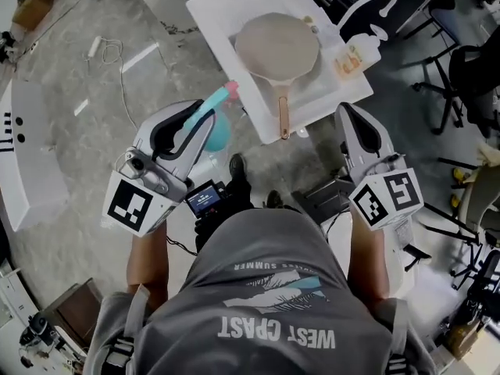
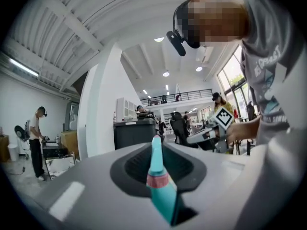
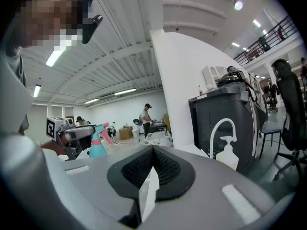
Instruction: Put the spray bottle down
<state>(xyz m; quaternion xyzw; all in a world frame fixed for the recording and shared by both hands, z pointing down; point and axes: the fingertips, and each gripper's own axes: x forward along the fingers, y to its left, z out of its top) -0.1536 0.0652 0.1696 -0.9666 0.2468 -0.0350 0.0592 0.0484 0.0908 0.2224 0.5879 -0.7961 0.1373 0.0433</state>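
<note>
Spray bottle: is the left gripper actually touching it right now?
Touching. The left gripper view shows the left gripper with both jaws pressed against the teal spray bottle, with no gap on either side.

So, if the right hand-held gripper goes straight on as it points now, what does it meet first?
Probably the near rim of the white sink, beside the soap bottle: the right hand-held gripper points at it from close by. Depth is unclear.

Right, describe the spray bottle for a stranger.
Find the white sink with the pan in it. By its near left edge, the left gripper holds the spray bottle. Teal body and pink trigger set it apart from the white soap bottle.
</note>
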